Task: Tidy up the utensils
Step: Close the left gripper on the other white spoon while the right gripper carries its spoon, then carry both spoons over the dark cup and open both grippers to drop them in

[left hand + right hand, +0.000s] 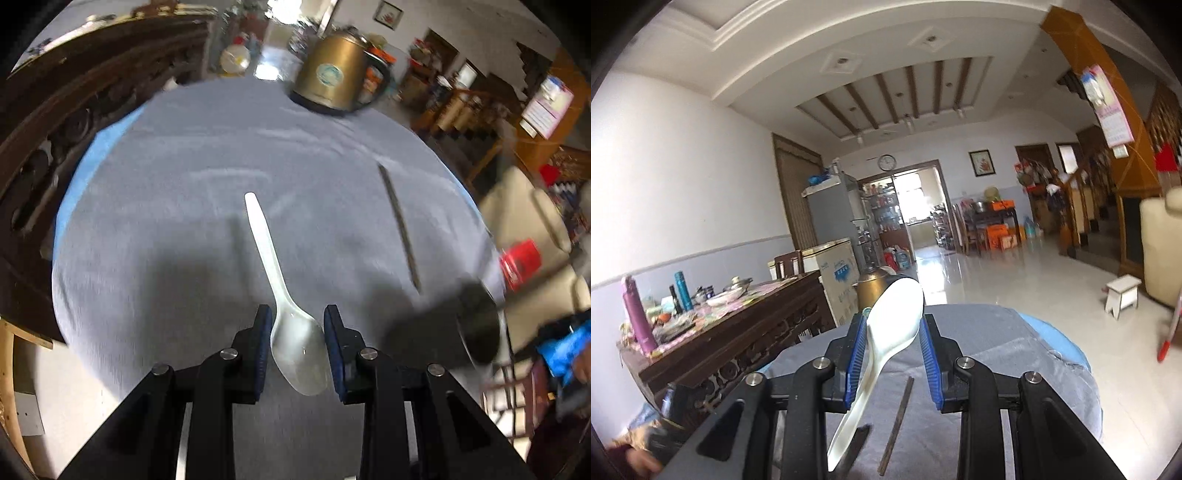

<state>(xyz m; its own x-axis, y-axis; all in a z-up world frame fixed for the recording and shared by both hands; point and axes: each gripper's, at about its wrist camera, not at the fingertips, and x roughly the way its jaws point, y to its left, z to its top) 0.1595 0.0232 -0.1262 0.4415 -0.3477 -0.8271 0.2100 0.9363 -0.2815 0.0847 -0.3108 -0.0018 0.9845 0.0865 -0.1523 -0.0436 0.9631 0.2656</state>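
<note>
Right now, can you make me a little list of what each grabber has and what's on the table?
left gripper: jaws closed on a white spoon by its bowl
right gripper: jaws closed on another white spoon, bowl pointing up
table: grey cloth, with a chopstick
far edge: gold kettle

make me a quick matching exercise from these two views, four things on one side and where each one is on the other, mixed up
Things:
1. white plastic spoon
2. white ceramic spoon
3. gold kettle
4. chopstick

Places:
A. lying flat on the grey cloth
B. bowl between the left gripper's fingers
C. standing at the table's far edge
D. lifted in the right gripper, bowl up

Pairs: 1-B, 2-D, 3-C, 4-A
</note>
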